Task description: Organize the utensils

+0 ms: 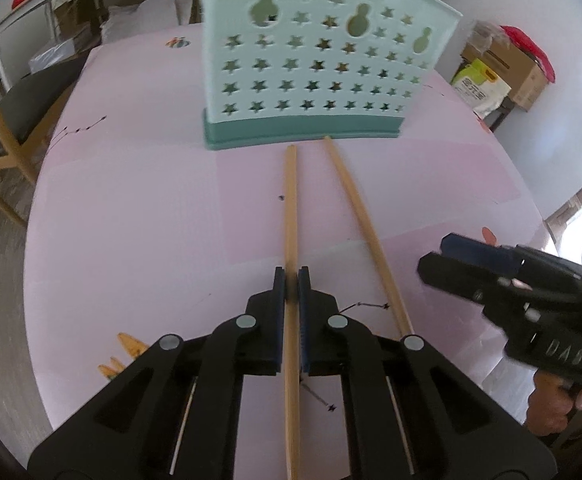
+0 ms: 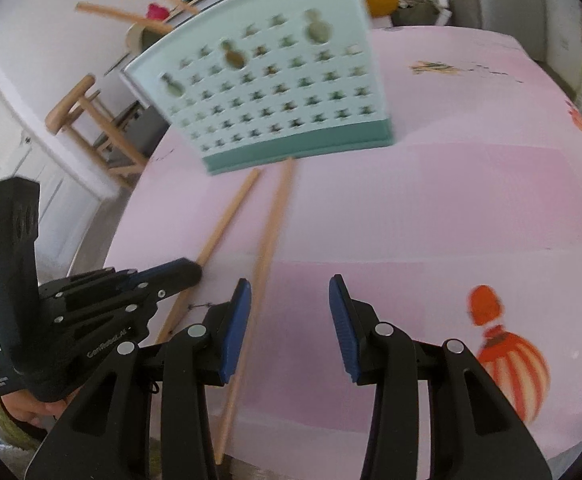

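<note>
Lettering "GenRobot.AI" on left hand-held gripper, clamping chopstick; right hand-held gripper agape, empty.

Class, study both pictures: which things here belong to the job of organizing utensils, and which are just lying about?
Part of the job:
- held chopstick
- loose chopstick
- teal holder
- left tongs, shut on one chopstick
- right tongs, open

Lying about:
- wooden chair
- cardboard box

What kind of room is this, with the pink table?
Probably a home dining room or kitchen. A teal utensil holder and wooden chopsticks sit on a pink tablecloth, wooden chairs stand beside it, and cardboard boxes are stacked by the wall.
</note>
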`<action>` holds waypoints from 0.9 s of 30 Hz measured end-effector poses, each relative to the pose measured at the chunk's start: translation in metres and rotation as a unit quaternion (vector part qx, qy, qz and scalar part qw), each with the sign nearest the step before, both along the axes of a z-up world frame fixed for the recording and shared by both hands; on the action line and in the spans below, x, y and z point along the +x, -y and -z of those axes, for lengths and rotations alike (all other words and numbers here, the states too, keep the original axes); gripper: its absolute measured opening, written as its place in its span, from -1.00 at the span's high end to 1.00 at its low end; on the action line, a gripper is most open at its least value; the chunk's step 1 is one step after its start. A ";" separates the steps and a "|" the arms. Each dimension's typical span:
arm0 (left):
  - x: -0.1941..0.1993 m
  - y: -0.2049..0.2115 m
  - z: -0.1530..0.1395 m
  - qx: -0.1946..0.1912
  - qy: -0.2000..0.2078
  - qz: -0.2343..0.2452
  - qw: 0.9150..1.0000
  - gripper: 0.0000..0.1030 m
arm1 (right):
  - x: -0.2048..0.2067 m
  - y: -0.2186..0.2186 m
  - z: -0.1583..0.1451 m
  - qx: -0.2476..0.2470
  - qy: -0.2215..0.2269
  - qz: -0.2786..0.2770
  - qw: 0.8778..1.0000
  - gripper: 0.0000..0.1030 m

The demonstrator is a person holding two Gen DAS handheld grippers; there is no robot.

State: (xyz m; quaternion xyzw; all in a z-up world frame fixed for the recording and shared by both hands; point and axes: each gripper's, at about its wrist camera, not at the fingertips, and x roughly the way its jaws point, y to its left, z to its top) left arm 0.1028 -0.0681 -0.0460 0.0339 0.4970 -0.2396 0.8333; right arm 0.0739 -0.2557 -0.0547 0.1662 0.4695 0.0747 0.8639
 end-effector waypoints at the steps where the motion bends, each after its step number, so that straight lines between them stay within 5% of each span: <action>1: 0.000 -0.003 0.000 0.000 0.000 -0.003 1.000 0.90 | 0.001 -0.005 0.001 -0.001 -0.001 -0.007 1.000 0.22; 10: -0.001 -0.018 0.000 -0.001 -0.004 -0.019 1.000 0.90 | 0.001 -0.039 0.004 -0.058 0.002 -0.046 0.997 0.40; 17: 0.000 -0.020 0.000 -0.004 -0.005 -0.027 1.000 0.90 | 0.003 -0.038 0.007 -0.074 0.001 -0.038 0.997 0.82; 27: 0.003 -0.028 0.000 -0.016 -0.020 -0.049 0.998 0.90 | -0.007 -0.003 0.009 -0.058 -0.007 0.005 0.998 0.86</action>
